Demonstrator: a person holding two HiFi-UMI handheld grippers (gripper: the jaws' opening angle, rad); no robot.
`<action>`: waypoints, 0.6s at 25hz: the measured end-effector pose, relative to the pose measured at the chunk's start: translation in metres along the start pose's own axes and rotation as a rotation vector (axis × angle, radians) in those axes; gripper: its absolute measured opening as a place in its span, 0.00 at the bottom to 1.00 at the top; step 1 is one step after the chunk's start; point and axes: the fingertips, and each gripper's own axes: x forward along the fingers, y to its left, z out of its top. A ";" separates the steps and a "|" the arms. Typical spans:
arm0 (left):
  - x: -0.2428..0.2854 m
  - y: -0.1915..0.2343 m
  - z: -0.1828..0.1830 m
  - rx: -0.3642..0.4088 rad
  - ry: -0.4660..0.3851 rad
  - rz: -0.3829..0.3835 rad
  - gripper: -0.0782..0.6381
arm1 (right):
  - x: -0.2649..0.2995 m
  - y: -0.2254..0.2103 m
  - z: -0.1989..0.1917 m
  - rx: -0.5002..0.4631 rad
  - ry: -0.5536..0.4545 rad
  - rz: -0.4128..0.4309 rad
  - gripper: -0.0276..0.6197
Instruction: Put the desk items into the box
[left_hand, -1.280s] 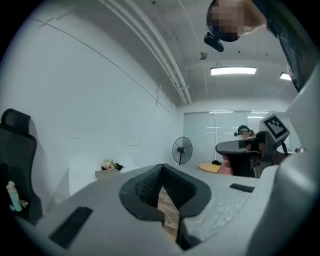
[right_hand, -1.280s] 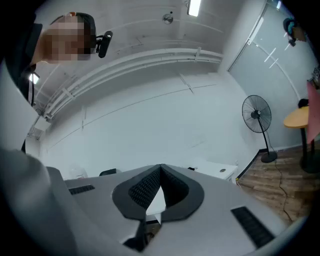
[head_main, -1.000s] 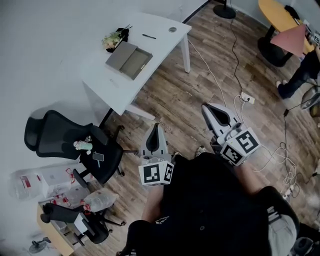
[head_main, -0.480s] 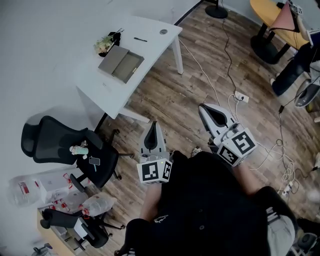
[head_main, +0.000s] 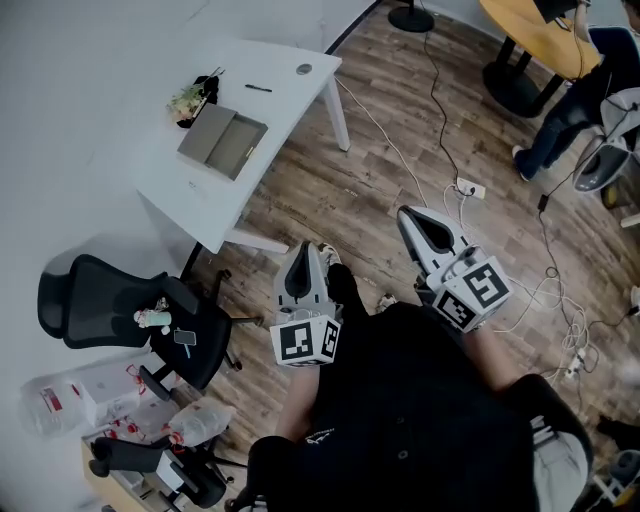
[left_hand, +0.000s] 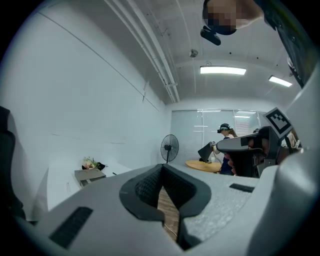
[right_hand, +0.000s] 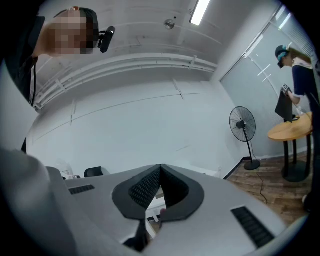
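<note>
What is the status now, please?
Left gripper and right gripper shut, empty. Flat grey box on white desk, far ahead. Black office chair beside desk, not in the way.

White wall (head_main: 70, 90) and wood-plank floor (head_main: 330, 200). A white desk (head_main: 290, 95) stands against the wall, a black office chair (head_main: 75, 305) nearby. Cables (head_main: 432, 110) trail across the floor. Farther off are a pedestal fan (left_hand: 170, 148), a round wooden table (head_main: 510, 25) and a lit ceiling light (left_hand: 222, 70).
</note>
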 end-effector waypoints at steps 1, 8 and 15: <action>0.006 0.000 -0.002 0.000 0.004 -0.012 0.12 | 0.001 -0.005 -0.001 0.000 0.001 -0.012 0.04; 0.064 -0.007 -0.004 0.004 0.010 -0.133 0.12 | 0.018 -0.044 0.004 -0.005 -0.001 -0.107 0.04; 0.127 0.017 -0.002 -0.030 0.017 -0.169 0.12 | 0.065 -0.080 0.005 0.004 0.034 -0.170 0.04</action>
